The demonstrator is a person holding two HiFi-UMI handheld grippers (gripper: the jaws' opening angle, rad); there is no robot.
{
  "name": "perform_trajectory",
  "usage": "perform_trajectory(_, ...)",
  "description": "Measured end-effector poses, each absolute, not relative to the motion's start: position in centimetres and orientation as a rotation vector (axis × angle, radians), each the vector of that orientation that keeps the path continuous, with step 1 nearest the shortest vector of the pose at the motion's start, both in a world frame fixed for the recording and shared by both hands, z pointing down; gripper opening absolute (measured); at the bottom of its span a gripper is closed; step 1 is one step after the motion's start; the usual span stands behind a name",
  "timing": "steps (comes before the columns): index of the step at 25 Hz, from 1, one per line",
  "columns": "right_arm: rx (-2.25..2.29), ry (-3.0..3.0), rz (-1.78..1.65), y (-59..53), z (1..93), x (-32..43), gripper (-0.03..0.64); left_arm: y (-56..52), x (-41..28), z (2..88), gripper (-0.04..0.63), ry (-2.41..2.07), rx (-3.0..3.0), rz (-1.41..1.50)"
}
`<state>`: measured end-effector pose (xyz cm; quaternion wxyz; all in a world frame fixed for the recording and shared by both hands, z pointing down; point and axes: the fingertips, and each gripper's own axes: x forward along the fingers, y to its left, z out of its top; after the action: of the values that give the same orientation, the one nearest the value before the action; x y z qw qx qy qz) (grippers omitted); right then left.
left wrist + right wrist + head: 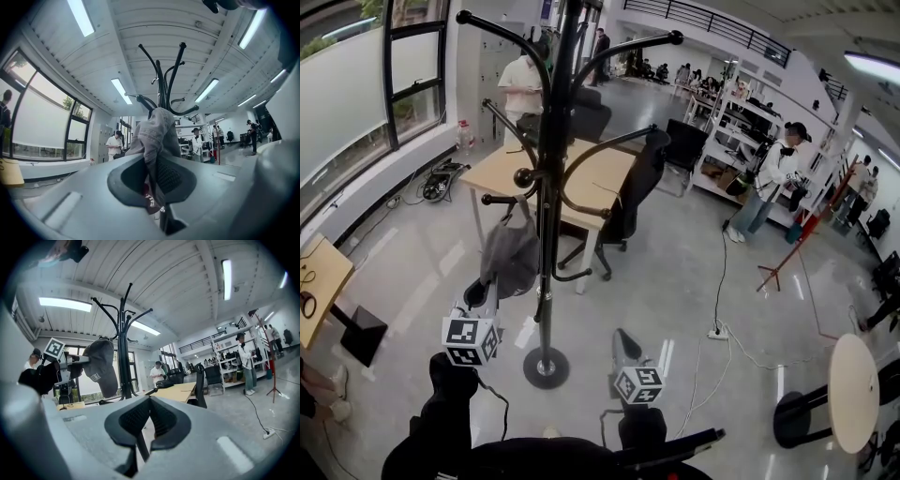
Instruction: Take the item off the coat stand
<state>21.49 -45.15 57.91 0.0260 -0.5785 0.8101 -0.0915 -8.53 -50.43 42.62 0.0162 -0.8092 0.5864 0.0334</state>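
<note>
A black coat stand (549,187) rises in front of me, and a grey cap (511,255) hangs from a low hook on its left side. My left gripper (484,294) reaches level to the cap's lower edge. In the left gripper view the cap's cloth (154,133) runs down between the pads of that gripper (152,180), which are shut on it, with the stand (162,79) behind. My right gripper (622,341) hovers right of the stand's base, shut on nothing (149,420). The right gripper view shows the cap (99,366) and the stand (123,343) to its left.
A wooden desk (591,178) with a black office chair (630,202) stands behind the coat stand. A power strip and cable (718,330) lie on the floor to the right. A round table (853,394) is at the right edge. People stand further back near shelves (773,178).
</note>
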Motion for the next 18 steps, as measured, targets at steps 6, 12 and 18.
perform_trajectory(6,-1.785,2.505,-0.281,-45.2,58.0,21.2,0.002,-50.5,-9.2,41.5,0.021,1.830,-2.508,0.139)
perform_trajectory(12,-1.782,2.506,-0.271,-45.1,58.0,20.9,0.002,-50.2,-10.4,40.3,0.021,1.842,-2.482,0.172)
perform_trajectory(18,-1.770,2.511,-0.267,-45.1,57.7,20.8,0.002,-50.4,-10.8,39.2,0.021,1.855,-2.456,0.179)
